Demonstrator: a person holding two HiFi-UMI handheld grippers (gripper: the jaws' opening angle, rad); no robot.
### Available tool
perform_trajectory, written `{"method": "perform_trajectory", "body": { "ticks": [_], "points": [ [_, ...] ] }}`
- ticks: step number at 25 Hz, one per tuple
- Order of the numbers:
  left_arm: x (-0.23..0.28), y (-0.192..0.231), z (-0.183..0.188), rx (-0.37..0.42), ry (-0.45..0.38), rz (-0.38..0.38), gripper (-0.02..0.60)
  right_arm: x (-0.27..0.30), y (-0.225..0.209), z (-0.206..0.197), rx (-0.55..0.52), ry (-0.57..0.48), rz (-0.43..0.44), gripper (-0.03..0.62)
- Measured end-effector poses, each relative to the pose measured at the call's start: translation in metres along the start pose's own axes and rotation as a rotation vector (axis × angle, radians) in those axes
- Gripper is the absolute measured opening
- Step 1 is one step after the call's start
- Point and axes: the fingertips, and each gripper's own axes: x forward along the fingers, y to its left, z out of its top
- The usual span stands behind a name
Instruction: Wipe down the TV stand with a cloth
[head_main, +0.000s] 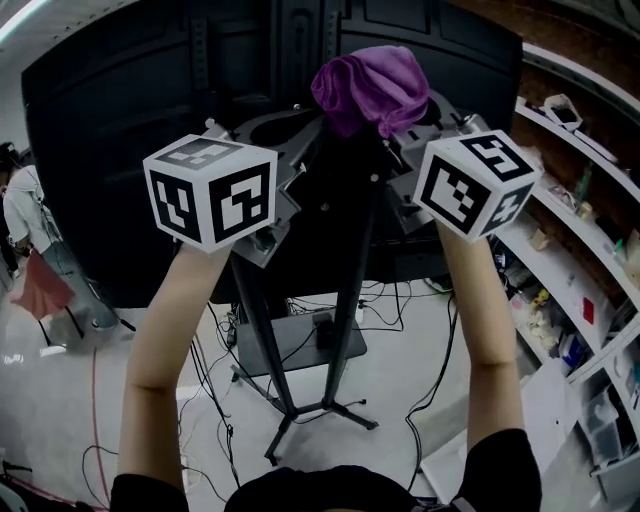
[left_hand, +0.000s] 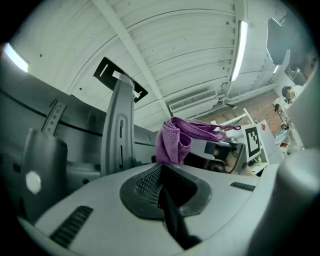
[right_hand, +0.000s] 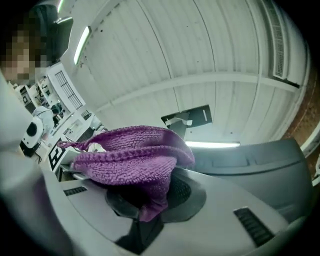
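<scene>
Head view: two bare arms reach up, each holding a gripper with a marker cube. The left gripper (head_main: 285, 150) and the right gripper (head_main: 415, 125) are raised close together in front of a large black flat screen (head_main: 120, 150). A crumpled purple woven cloth (head_main: 370, 85) sits at the right gripper's tip, up near the screen's top edge. Below, the black metal TV stand (head_main: 345, 300) with splayed legs rests on a pale floor (head_main: 80, 400) strewn with cables.

Left gripper view: the left gripper (left_hand: 165, 192) has its jaws drawn together with nothing between them. The cloth (left_hand: 175, 140) hangs just beyond, on the right gripper (left_hand: 220, 147).

Right gripper view: the right gripper (right_hand: 150, 210) is clamped on the cloth (right_hand: 130, 160), which is bunched over its jaws with one fold pinched between them.
</scene>
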Motion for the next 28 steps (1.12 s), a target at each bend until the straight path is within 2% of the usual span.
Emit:
{"method": "perform_trajectory", "body": {
  "ticks": [4,7,11,15,18,23,26,28],
  "points": [
    [0.001,0.028,0.063,0.052,-0.058,0.000,0.006,0.048,-0.005,0.046,-0.110,-0.010,0.014,0.064],
    [0.015,0.044,0.103,0.095,-0.061,-0.008,0.006,0.078,-0.019,0.077,-0.192,0.004,0.002,0.064],
    [0.028,0.074,0.146,0.138,-0.053,0.019,0.006,0.121,-0.038,0.111,-0.260,0.031,-0.027,0.064],
    [0.046,0.105,0.197,0.150,-0.086,0.038,0.006,0.157,-0.068,0.153,-0.331,-0.030,-0.102,0.064],
    [0.057,0.118,0.231,0.183,-0.103,0.072,0.006,0.175,-0.079,0.175,-0.355,-0.060,-0.124,0.064],
    [0.062,0.132,0.264,0.227,-0.134,0.125,0.006,0.191,-0.091,0.199,-0.351,-0.085,-0.149,0.064],
    [0.061,0.139,0.264,0.282,-0.146,0.185,0.006,0.194,-0.087,0.198,-0.411,-0.082,-0.183,0.064],
    [0.061,0.140,0.256,0.278,-0.143,0.201,0.006,0.192,-0.082,0.194,-0.451,-0.078,-0.201,0.064]
  ]
}}
